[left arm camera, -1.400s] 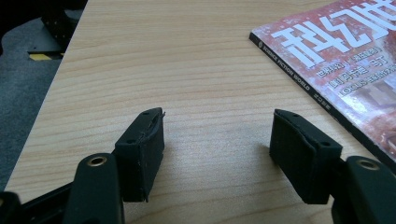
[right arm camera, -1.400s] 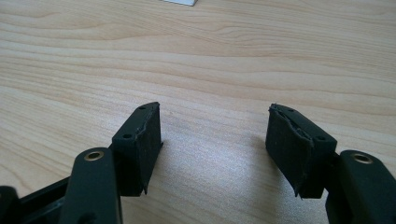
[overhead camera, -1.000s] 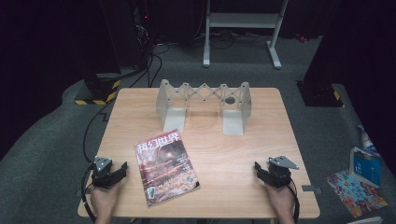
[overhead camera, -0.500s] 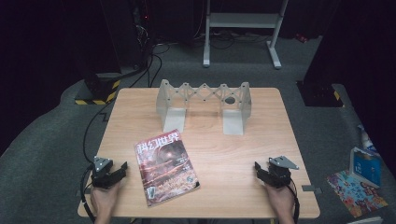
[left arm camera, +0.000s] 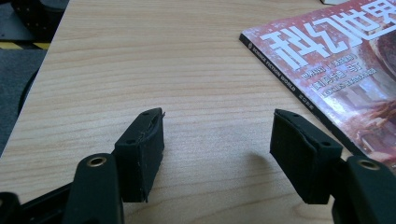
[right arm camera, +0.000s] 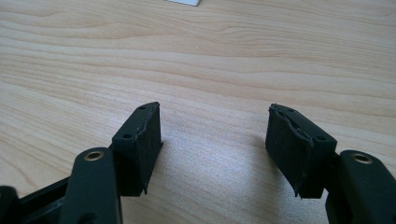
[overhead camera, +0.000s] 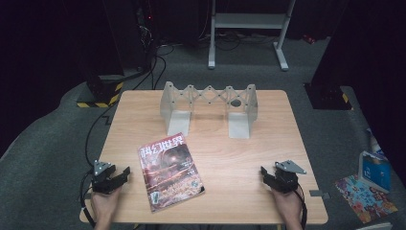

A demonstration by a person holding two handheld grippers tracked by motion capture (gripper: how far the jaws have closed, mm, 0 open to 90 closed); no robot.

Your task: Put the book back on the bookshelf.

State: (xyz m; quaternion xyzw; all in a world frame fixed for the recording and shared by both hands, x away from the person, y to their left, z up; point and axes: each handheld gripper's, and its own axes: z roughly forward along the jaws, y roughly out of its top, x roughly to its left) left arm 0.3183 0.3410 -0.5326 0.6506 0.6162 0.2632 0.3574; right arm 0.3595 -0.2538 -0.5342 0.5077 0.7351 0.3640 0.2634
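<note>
The left gripper [overhead camera: 125, 171] sat low at the near left edge of the bench [overhead camera: 268, 143], jaws spread wide apart with nothing but bare wood grain between them. In the left gripper view, the left gripper [left arm camera: 217, 140] pointed across the bench with the magazine [left arm camera: 345, 70] just beside its right-hand jaw, not touching it. Over on the other side, the right gripper [overhead camera: 263, 171] rested at the near right edge, jaws likewise standing apart and empty, well away from the magazine. The right gripper view showed the right gripper [right arm camera: 215, 135] over plain wood.

The magazine [overhead camera: 170, 170] lay flat and face up, tilted a little, on the near left part of the bench between the two grippers, nearer the left. Its red cover carried big white Chinese characters, and down the spine edge ran "SCIENCE FICTION WORLD" in small letters; the finer print was too small to read.

Farther back stood a grey folding rack [overhead camera: 208, 108], upright.
</note>
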